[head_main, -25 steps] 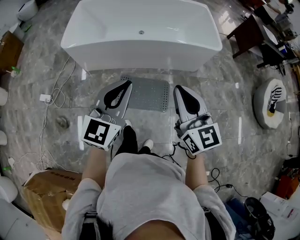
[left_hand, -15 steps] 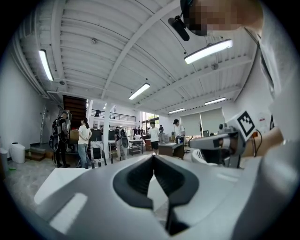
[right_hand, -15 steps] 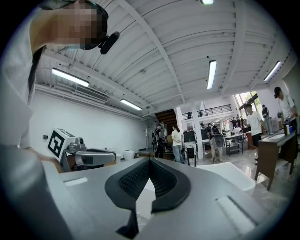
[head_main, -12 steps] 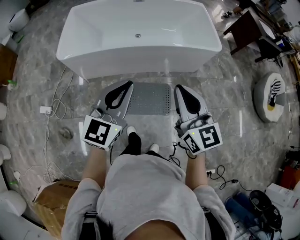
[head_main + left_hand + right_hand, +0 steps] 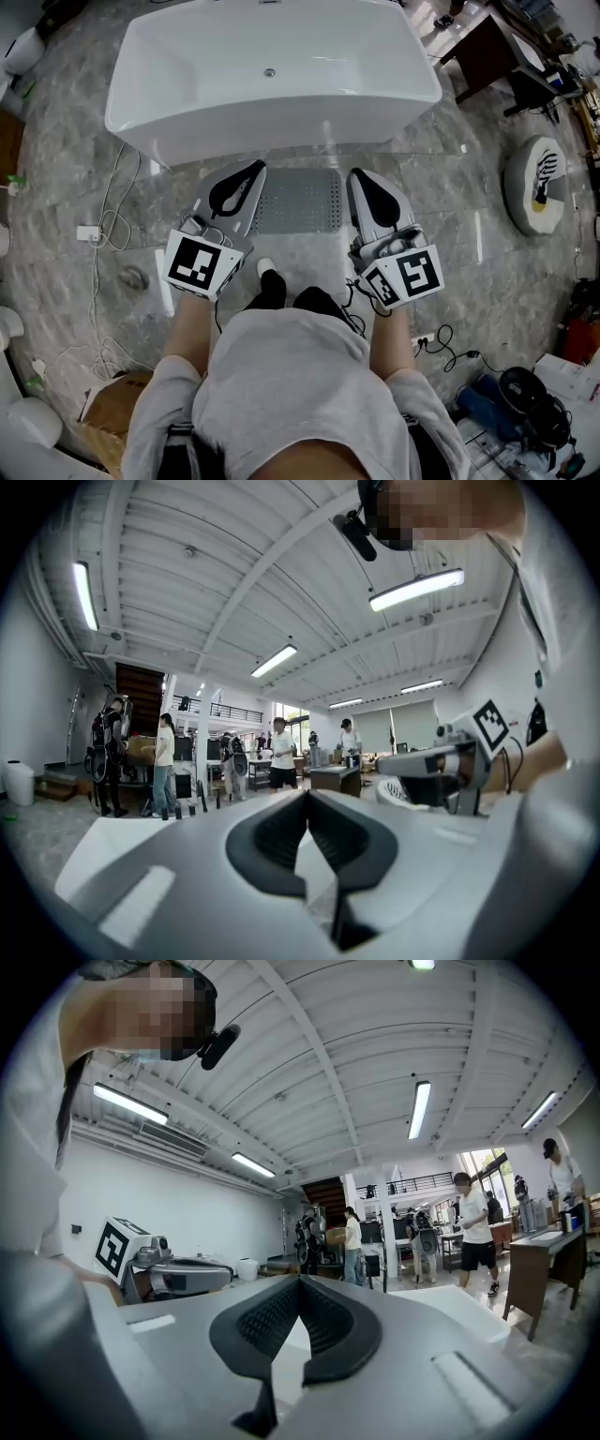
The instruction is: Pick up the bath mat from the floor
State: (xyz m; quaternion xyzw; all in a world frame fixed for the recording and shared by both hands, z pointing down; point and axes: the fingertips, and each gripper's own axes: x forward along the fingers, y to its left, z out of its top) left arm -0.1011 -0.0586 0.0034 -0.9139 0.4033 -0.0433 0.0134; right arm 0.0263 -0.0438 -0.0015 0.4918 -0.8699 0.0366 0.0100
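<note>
1. Grey marble floor (image 5: 450, 234) in a workshop hall; a white bathtub (image 5: 272, 75) fills the upper centre of the head view.
2. The bath mat (image 5: 298, 200) lies flat just below the bathtub in the frame, long axis left-right.
3. The left gripper (image 5: 251, 171) and right gripper (image 5: 358, 178) flank its two ends, about equally near.
4. Both point level, jaws clenched on nothing; I judge the mat lies below them.
</note>
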